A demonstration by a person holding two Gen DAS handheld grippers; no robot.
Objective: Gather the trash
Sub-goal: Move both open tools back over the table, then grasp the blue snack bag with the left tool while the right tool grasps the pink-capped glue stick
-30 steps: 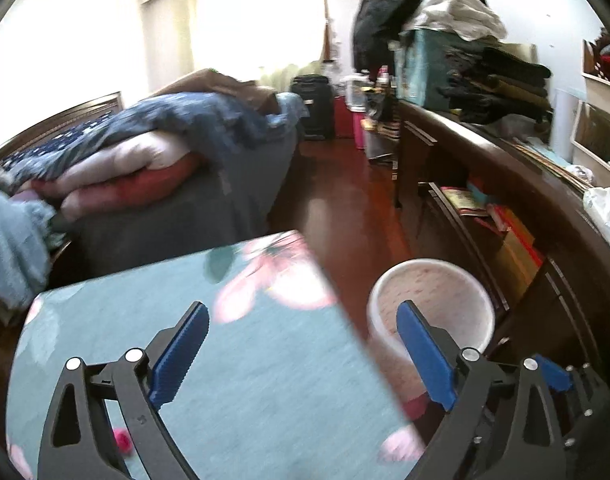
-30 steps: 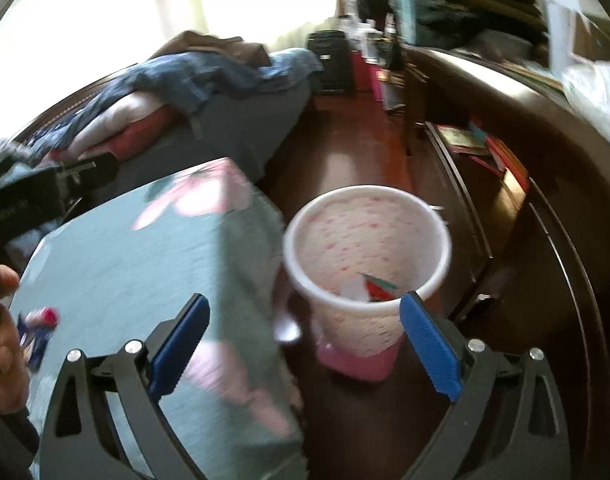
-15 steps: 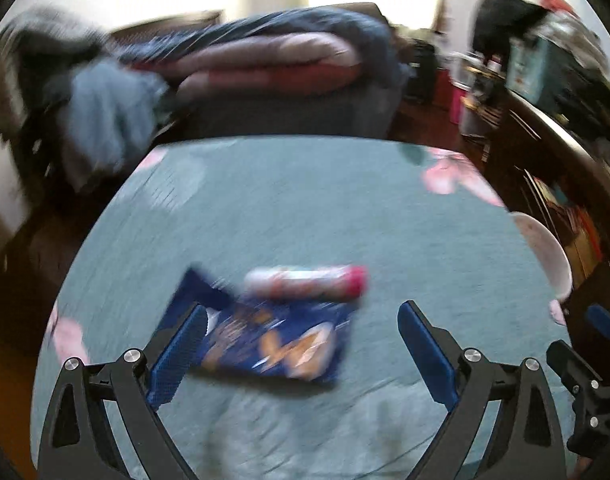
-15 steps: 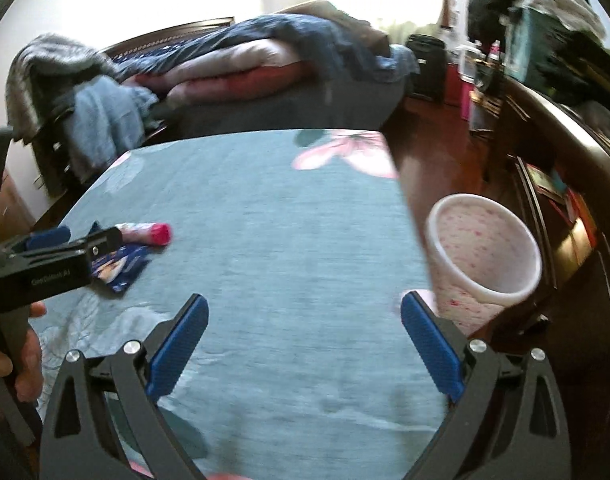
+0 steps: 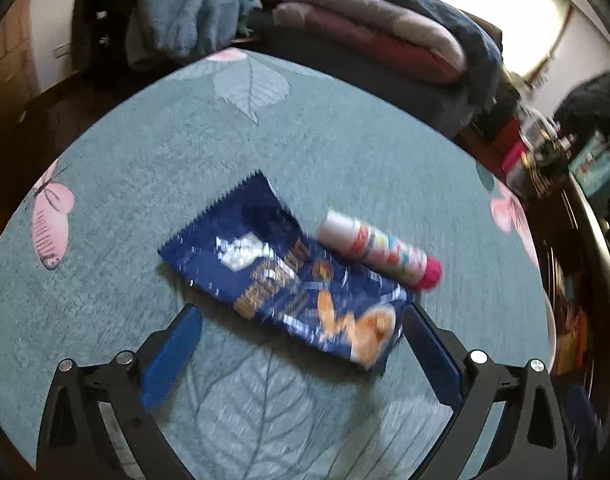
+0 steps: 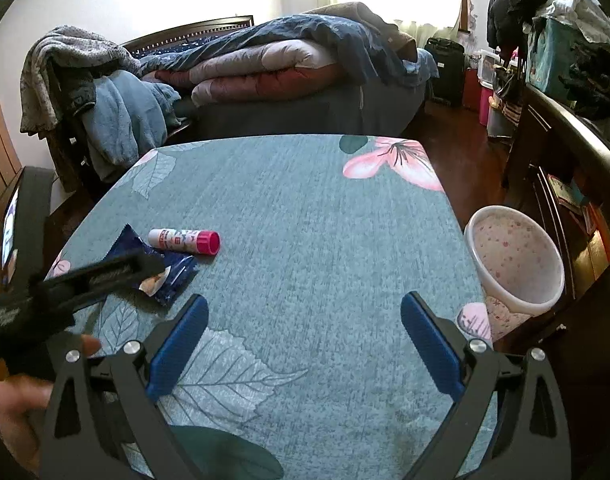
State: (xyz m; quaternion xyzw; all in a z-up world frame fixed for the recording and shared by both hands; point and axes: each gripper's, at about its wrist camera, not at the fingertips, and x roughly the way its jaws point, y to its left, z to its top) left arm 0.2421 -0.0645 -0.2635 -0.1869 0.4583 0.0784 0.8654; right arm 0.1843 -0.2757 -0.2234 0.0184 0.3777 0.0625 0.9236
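On the bench [image 6: 305, 220], covered in a teal leaf-print cloth, lie two pieces of trash: one blue snack wrapper [image 5: 289, 280] and one small tube with a pink cap [image 5: 379, 249], the tube resting along the wrapper's far edge. The left tool [image 5: 301, 338] hangs just above the wrapper's near end, its jaws spread wide and holding nothing. The right tool [image 6: 303, 334] is equally wide open and empty over bare cloth. The wrapper looks light, thin and crinkly — likely slippery, best pinched at a raised edge or corner. The tube seems stiff and may roll, so grip it across its middle. One pale speckled bin [image 6: 517, 268] stands beside the bench — on the right.
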